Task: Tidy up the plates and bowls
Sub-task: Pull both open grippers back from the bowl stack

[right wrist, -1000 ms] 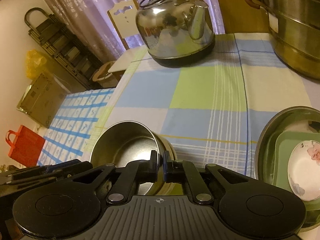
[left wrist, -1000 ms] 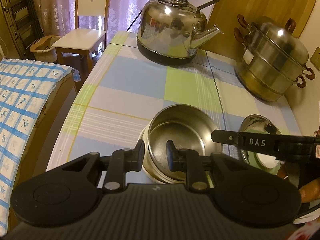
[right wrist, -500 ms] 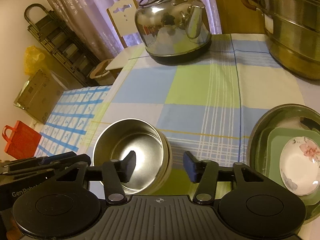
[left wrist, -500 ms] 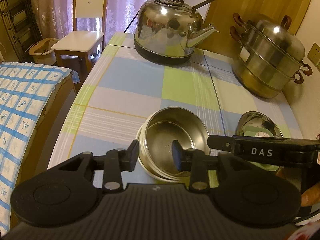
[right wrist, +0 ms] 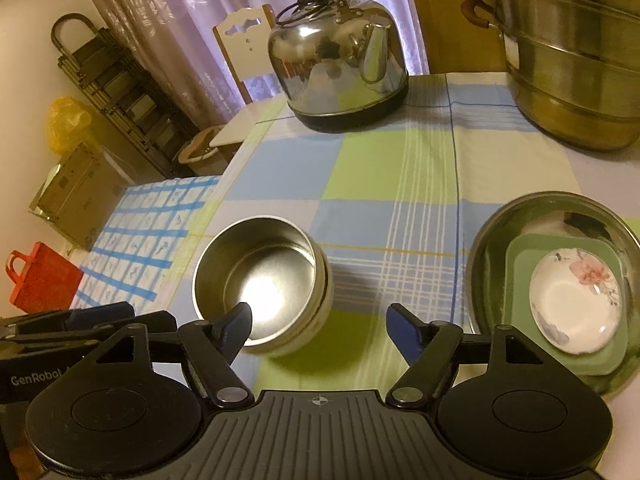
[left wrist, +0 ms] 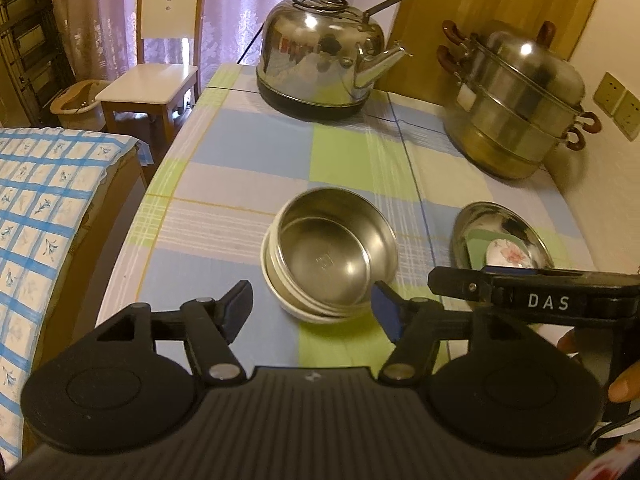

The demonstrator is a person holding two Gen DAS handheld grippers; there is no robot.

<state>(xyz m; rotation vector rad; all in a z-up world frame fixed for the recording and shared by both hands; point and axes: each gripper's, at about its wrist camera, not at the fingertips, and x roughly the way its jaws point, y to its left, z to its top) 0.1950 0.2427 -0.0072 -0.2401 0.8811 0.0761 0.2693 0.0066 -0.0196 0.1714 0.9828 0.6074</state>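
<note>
Checked blue, green and white cloth (left wrist: 352, 160) covers the desk; a lilac curtain (left wrist: 100, 12), a white chair (left wrist: 160, 60) and a bed (left wrist: 36, 208) in blue-checked cover lie beyond; a steel kettle (left wrist: 328, 64) and a tiered steamer (left wrist: 516, 108) stand at the far edge. Steel bowls (left wrist: 332, 252), nested in 1 stack, sit mid-desk; just right, a steel plate (right wrist: 552, 272) carries a green dish (right wrist: 520, 272) and a floral saucer (right wrist: 576, 300). Left gripper (left wrist: 312, 312) and right gripper (right wrist: 318, 326) have just been opening; both pairs of fingers are wide, nothing between them. Readable: "DAS", "GenRobot".

Stacked bowls (left wrist: 332, 252) mid-table, tray of plates (left wrist: 500, 236) to their right, kettle (left wrist: 328, 68) and steamer (left wrist: 516, 104) behind
</note>
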